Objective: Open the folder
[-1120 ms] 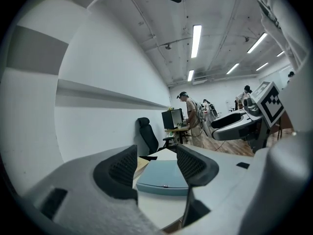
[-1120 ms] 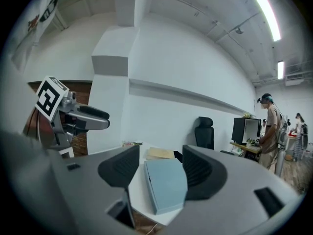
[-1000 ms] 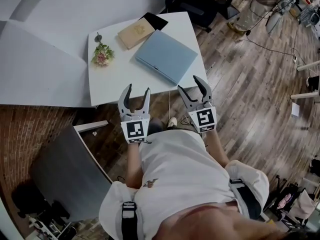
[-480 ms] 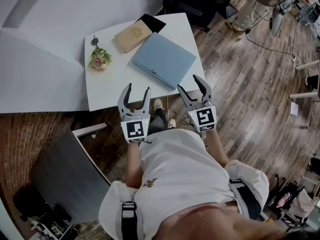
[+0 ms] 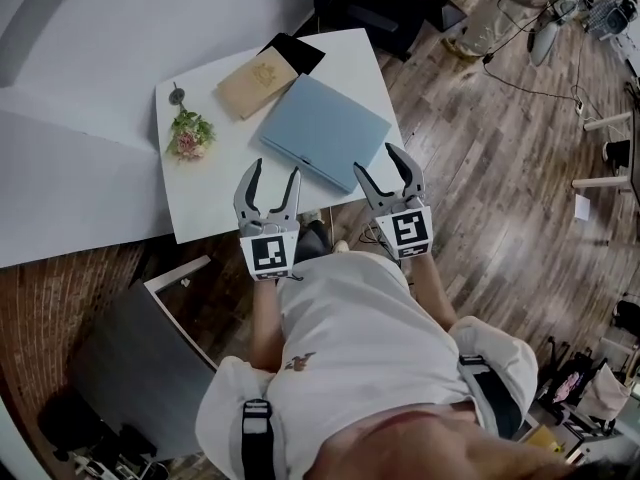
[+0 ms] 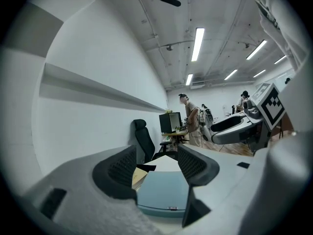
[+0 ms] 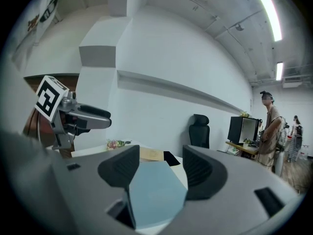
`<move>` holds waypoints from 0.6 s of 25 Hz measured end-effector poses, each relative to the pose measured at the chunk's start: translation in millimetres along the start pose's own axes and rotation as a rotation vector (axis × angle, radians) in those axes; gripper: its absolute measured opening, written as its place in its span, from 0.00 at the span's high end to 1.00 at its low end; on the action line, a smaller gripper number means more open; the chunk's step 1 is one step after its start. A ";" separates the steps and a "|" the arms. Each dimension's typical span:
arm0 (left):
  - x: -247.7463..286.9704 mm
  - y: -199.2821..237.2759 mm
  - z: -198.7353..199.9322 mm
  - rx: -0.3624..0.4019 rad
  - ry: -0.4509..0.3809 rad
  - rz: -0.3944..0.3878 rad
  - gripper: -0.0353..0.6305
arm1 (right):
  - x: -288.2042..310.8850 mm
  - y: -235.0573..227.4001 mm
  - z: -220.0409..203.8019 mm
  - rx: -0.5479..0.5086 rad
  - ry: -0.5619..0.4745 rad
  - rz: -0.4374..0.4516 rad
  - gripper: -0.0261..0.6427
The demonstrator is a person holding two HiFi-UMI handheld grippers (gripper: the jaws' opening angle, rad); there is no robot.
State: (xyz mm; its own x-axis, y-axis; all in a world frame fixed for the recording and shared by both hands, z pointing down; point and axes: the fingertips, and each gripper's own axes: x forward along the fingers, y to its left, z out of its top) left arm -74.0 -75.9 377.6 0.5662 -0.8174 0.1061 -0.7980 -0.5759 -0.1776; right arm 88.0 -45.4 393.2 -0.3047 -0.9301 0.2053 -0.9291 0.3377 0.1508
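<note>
**Hovering at the near edge, folder shut**

Head view: the left gripper [image 5: 271, 171] hangs over the table's [image 5: 215, 196] near edge. The right gripper [image 5: 380, 165] sits just off the near right corner. The blue folder [image 5: 325, 131] lies closed and skewed on the table's right half, one corner at the near edge between the two grippers, neither touching it. A tan book [image 5: 258, 83] lies at the far edge, a black pad [image 5: 297, 51] beyond it at the far corner, and flowers [image 5: 188, 133] by the left edge.

Left gripper view: jaws wide, nothing gripped, the folder's near edge framed beyond them.

Right gripper view: jaws wide too, empty, with the folder lying flat past them.
</note>
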 end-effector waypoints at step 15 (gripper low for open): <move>81.3 47.3 -9.9 -0.023 -0.001 -0.075 0.54 | 79.7 -30.0 15.9 -0.019 0.041 -0.054 0.56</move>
State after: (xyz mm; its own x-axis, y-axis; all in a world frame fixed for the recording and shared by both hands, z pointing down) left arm -67.7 -169.7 387.6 0.6250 -0.7718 0.1173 -0.7577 -0.6359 -0.1469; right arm 88.3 -131.9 389.6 -0.2447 -0.9405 0.2359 -0.9396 0.2900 0.1815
